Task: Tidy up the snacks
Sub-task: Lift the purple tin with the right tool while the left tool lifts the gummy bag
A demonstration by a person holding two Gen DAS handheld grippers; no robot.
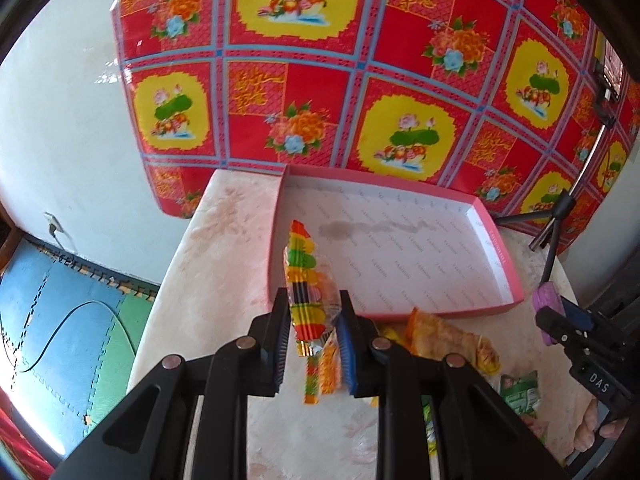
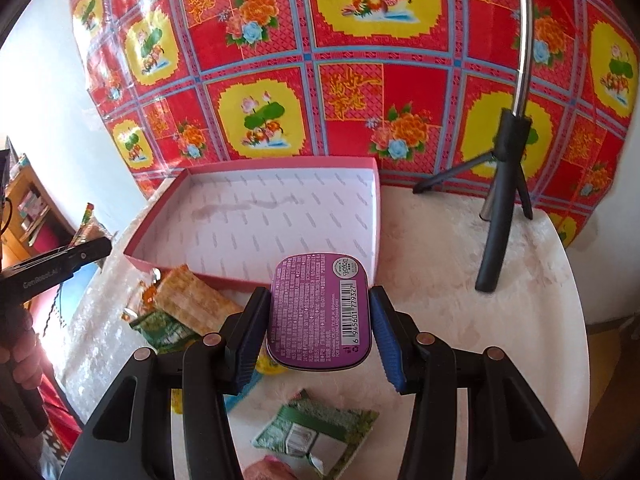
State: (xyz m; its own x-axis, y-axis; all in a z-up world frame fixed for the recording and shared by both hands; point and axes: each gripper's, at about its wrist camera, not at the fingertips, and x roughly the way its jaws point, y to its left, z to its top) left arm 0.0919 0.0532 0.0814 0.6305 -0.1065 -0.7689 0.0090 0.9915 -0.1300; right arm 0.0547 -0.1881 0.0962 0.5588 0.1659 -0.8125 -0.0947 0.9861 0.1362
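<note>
My left gripper (image 1: 313,312) is shut on a striped red, yellow and green candy packet (image 1: 305,280), held above the table near the left front corner of the pink box (image 1: 496,248). My right gripper (image 2: 318,324) is shut on a purple tin (image 2: 320,312) with a barcode, held above the table just before the front edge of the pink box (image 2: 376,216), whose white inside holds nothing. The right gripper and tin also show in the left wrist view (image 1: 546,306). The left gripper shows at the left in the right wrist view (image 2: 86,250).
Loose snacks lie on the white table: an orange cracker packet (image 1: 444,336) (image 2: 188,304), green packets (image 1: 520,394) (image 2: 320,432) (image 2: 164,330). A black tripod (image 2: 504,184) stands at the back right. A red patterned cloth (image 2: 320,60) hangs behind.
</note>
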